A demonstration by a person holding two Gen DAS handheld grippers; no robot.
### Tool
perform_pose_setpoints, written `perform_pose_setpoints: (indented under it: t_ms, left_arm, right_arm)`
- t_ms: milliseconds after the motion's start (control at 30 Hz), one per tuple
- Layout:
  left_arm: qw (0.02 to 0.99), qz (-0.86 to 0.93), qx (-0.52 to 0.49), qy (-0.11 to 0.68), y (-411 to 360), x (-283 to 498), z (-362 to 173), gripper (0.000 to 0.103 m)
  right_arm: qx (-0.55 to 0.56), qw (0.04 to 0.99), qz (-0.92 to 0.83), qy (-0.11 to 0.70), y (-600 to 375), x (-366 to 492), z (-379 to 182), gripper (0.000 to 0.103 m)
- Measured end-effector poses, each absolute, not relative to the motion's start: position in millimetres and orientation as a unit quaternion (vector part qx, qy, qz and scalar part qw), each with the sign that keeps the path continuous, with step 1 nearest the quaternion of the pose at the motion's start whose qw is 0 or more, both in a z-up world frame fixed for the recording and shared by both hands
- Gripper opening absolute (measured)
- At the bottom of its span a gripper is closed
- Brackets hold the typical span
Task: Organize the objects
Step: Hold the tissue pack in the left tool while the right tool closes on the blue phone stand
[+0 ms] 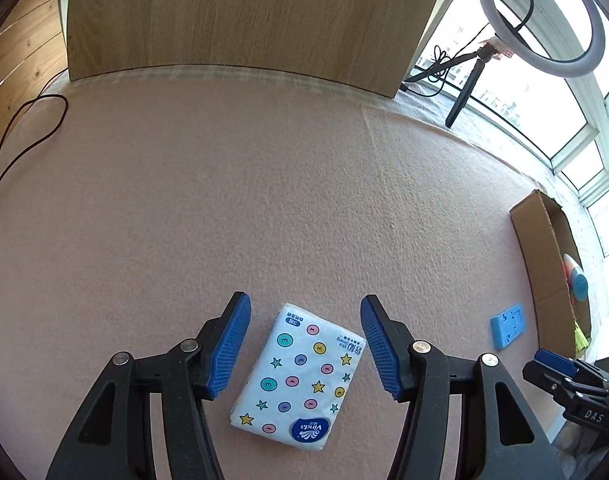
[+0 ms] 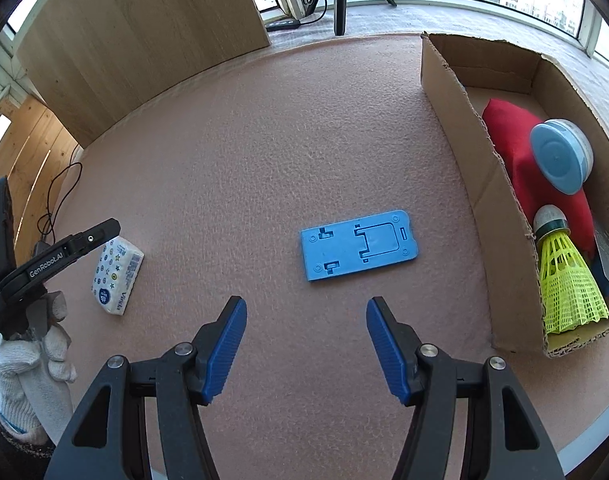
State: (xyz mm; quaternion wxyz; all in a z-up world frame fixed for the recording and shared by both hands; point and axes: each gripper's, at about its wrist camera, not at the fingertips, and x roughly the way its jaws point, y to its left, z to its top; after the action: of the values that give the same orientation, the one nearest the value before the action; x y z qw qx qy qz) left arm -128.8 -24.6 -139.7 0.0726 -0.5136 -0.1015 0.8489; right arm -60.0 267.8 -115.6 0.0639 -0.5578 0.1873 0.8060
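Your left tool (image 1: 304, 354) stands wide open over the pink felt-covered table (image 1: 264, 200), empty, with the tissue pack (image 1: 300, 376) lying flat between its two blue pads. The pack touches neither pad; it sits slightly askew, its Vinda logo at the near end. In the right wrist view the same pack (image 2: 116, 276) lies at the far left of the table, just under the tip of your left tool, which is held by your white-gloved hand (image 2: 36, 364).

Your right tool (image 2: 306, 350) is also wide open and holds nothing. The blue phone stand (image 2: 358, 244) lies flat on the table ahead of it, clear of both pads. In the left wrist view that stand (image 1: 508, 330) sits near the cardboard box (image 1: 532, 248).

The cardboard box (image 2: 464, 152) rests at the right side of the table. Inside it are a red cloth (image 2: 508, 128), a round blue-lidded container (image 2: 560, 160) lying on the cloth, and a yellow shuttlecock (image 2: 568, 276) at the near end.

A wooden panel (image 1: 244, 16) stands upright at the far edge of the table. A ring light (image 1: 540, 20) on a tripod stands by the window.
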Motion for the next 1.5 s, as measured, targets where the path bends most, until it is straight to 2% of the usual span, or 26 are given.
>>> perform_pose_setpoints:
  t_ms: [133,633,867,1067,1267,1400,1433,1500]
  left_arm:
    - [0.075,0.862,-0.494,-0.088,-29.1,-110.2,-120.4,0.068]
    - [0.073,0.867,-0.471,-0.144,-88.0,-63.3,-94.0,0.071]
    - [0.061,0.864,-0.475,-0.156,-108.7,-62.5,-99.0,0.071]
    - [0.052,0.863,-0.478,-0.157,-118.2,-59.1,-101.6,0.071]
    - [0.046,0.858,-0.484,-0.164,-124.7,-59.0,-105.6,0.071]
    - [0.048,0.856,-0.488,-0.162,-122.7,-62.4,-108.2,0.071]
    - [0.048,0.855,-0.490,-0.160,-120.9,-63.5,-109.9,0.071]
    - [0.052,0.853,-0.496,-0.154,-115.2,-66.2,-113.8,0.071]
  right_arm:
    - [-0.566,0.085,0.788,0.227,278.8,-73.1,-123.4,0.058]
    - [-0.571,0.174,0.745,0.298,313.8,-96.5,-142.4,0.059]
    - [-0.581,0.171,0.752,0.261,308.5,-126.2,-142.4,0.066]
    - [-0.592,0.152,0.765,0.204,288.7,-149.0,-146.0,0.066]
    - [-0.602,0.091,0.783,0.126,242.7,-152.7,-146.0,0.057]
    - [-0.604,0.058,0.790,0.092,217.5,-142.7,-145.5,0.055]
    - [-0.603,0.054,0.791,0.084,213.3,-140.2,-145.0,0.053]
    - [-0.603,0.044,0.793,0.077,207.6,-135.4,-143.9,0.041]
